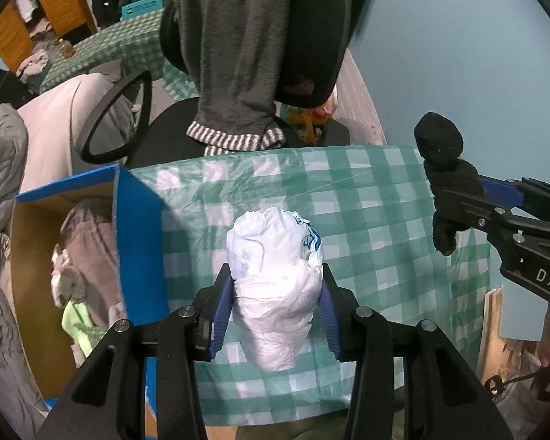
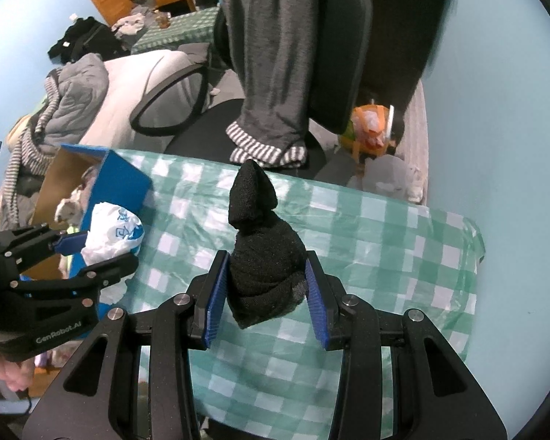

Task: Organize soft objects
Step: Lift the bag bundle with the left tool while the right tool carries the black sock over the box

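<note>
The left tool (image 1: 277,304), marked "GenRobot.AI", grips a crumpled white plastic bag with blue print (image 1: 275,275) above the green-checked table (image 1: 366,198). The right tool (image 2: 266,286), lettered "DAS", clamps a black rolled sock (image 2: 264,256). Beyond, an open blue cardboard box (image 1: 139,227).

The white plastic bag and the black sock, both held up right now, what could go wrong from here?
The left gripper pinches only the middle of the white plastic bag; slick film could slip out. The black sock bulges above the right gripper and might unroll. The blue box already holds clothes, so drops could snag its flap.
</note>
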`<state>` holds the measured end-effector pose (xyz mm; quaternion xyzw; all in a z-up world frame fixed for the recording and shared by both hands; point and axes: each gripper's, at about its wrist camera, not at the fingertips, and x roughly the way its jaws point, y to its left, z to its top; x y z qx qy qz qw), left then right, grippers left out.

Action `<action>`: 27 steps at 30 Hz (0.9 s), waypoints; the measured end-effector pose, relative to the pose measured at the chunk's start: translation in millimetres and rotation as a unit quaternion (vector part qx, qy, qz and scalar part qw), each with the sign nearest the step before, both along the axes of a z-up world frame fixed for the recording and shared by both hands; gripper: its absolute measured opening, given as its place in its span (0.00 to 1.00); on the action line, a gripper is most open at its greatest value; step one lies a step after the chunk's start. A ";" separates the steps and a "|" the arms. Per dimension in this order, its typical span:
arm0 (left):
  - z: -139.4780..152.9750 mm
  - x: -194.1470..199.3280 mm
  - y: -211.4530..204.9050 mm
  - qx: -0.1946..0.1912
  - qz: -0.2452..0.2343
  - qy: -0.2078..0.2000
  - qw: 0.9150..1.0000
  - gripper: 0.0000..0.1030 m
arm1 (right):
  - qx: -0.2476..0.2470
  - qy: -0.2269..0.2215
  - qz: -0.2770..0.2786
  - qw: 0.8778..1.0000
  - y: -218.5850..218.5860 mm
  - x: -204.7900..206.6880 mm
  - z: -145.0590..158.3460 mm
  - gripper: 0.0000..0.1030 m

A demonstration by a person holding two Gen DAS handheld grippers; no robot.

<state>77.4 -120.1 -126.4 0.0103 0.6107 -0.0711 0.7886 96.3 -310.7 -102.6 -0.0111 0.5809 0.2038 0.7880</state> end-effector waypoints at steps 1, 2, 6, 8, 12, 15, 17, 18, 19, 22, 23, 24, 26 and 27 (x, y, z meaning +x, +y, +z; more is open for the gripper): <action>2.3 -2.8 4.0 0.001 0.003 -0.002 1.000 0.43 | 0.000 -0.001 0.003 1.000 3.9 -1.5 1.7 0.38; 4.1 -5.4 6.9 0.002 0.005 -0.004 1.000 0.43 | 0.001 -0.002 0.006 1.000 6.6 -3.4 3.4 0.38; 8.4 -15.2 22.3 0.004 0.015 -0.007 1.000 0.43 | 0.004 -0.005 0.017 1.000 21.5 -9.2 9.0 0.38; 10.9 -19.8 29.6 0.004 0.021 -0.009 1.000 0.43 | 0.005 -0.007 0.022 1.000 27.5 -11.3 11.1 0.38; 16.1 -28.1 47.7 0.000 0.035 -0.011 0.999 0.43 | 0.011 -0.007 0.036 0.999 42.2 -15.3 16.0 0.38; 19.4 -33.1 60.5 -0.001 0.046 -0.015 0.999 0.43 | 0.013 -0.010 0.044 0.999 53.3 -17.8 20.0 0.38; 21.1 -36.4 69.2 -0.003 0.053 -0.015 0.998 0.43 | 0.014 -0.012 0.052 0.998 63.1 -20.0 23.3 0.38; 21.2 -37.8 71.8 -0.004 0.056 -0.016 0.998 0.43 | 0.014 -0.012 0.054 0.998 66.7 -20.8 24.2 0.38; 21.2 -39.4 75.4 -0.003 0.059 -0.015 0.998 0.43 | 0.014 -0.013 0.058 0.998 70.5 -21.3 24.8 0.38; 20.5 -43.0 87.1 -0.005 0.069 -0.012 0.998 0.43 | 0.015 -0.013 0.069 0.997 83.1 -22.4 26.5 0.38; 20.4 -44.5 90.8 -0.005 0.072 -0.012 0.997 0.43 | 0.016 -0.013 0.075 0.997 89.1 -23.0 27.2 0.38; 20.5 -45.9 94.6 -0.005 0.075 -0.012 0.997 0.43 | 0.016 -0.014 0.077 0.997 92.6 -23.5 28.0 0.38; 21.1 -48.4 101.9 -0.004 0.082 -0.011 0.997 0.43 | 0.018 -0.013 0.086 0.996 103.4 -25.0 28.7 0.38; 21.4 -49.7 105.6 -0.004 0.086 -0.012 0.996 0.43 | 0.018 -0.013 0.090 0.996 108.2 -25.3 28.8 0.38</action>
